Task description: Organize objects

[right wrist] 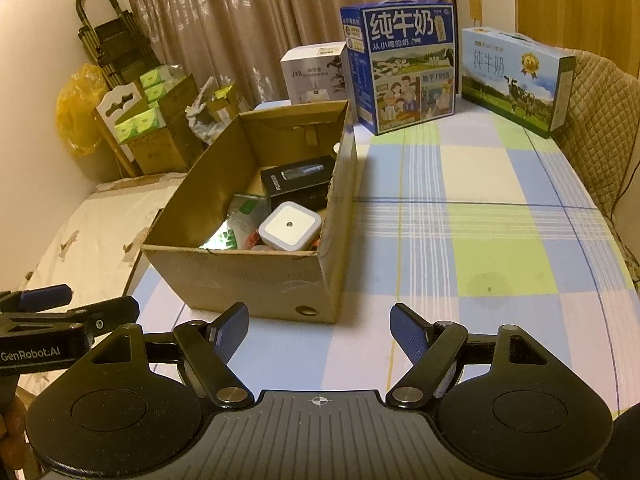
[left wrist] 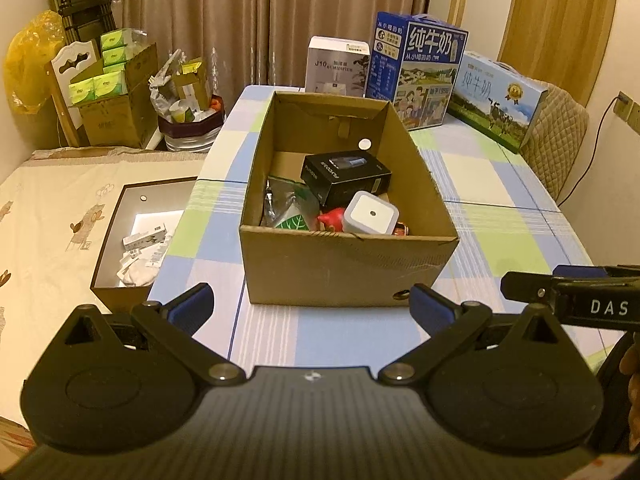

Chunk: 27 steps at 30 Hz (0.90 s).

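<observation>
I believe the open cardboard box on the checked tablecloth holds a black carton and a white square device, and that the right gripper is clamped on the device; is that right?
Not quite: the right gripper holds nothing, its jaws open above the tablecloth, as the right wrist view shows. The cardboard box does hold the black carton and white square device.

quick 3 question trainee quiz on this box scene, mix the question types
1. True or false: the left gripper holds something.
2. What lies nearest the front wall of the cardboard box? A) black box B) white square device C) milk carton
3. What covers the table?

Key: 1 false, both it and the right gripper are open and empty. 2 B. 3 a checked cloth, blue, green and white.
</observation>
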Tool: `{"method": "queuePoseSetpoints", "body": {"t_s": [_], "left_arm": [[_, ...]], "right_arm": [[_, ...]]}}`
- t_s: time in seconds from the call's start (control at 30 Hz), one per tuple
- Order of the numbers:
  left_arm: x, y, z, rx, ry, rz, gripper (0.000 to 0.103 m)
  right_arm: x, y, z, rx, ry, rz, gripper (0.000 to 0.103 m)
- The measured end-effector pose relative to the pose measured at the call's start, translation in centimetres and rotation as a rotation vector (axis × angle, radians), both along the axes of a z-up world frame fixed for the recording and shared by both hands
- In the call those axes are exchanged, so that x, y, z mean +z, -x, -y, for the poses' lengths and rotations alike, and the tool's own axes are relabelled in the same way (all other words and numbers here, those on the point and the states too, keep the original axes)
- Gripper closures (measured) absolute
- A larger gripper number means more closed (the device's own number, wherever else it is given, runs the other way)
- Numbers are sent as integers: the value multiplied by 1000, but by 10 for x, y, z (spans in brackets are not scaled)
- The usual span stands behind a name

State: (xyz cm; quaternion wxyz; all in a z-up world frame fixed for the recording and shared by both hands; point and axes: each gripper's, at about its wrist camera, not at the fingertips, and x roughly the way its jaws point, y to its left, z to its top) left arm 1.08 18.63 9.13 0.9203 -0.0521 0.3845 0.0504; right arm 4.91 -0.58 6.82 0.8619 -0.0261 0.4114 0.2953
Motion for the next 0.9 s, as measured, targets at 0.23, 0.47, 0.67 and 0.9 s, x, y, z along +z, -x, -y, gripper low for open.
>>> {"method": "queuePoseSetpoints", "body": {"t_s": [0.23,0.47,0.67,0.9], "left_arm": [[-3,0,-1,8,5,-7,1],[-4,0,0,6,-7,-11,1],[-3,0,0,7,-9,-12,1],[-4,-1,0,1,-10,-12,1]], "right_arm": [[-2,0,0,-4,6,1,28],[-1,0,0,-2,4,0,28],[-1,1,0,1,7,1,28],[0,0,0,0,8,1,28]]}}
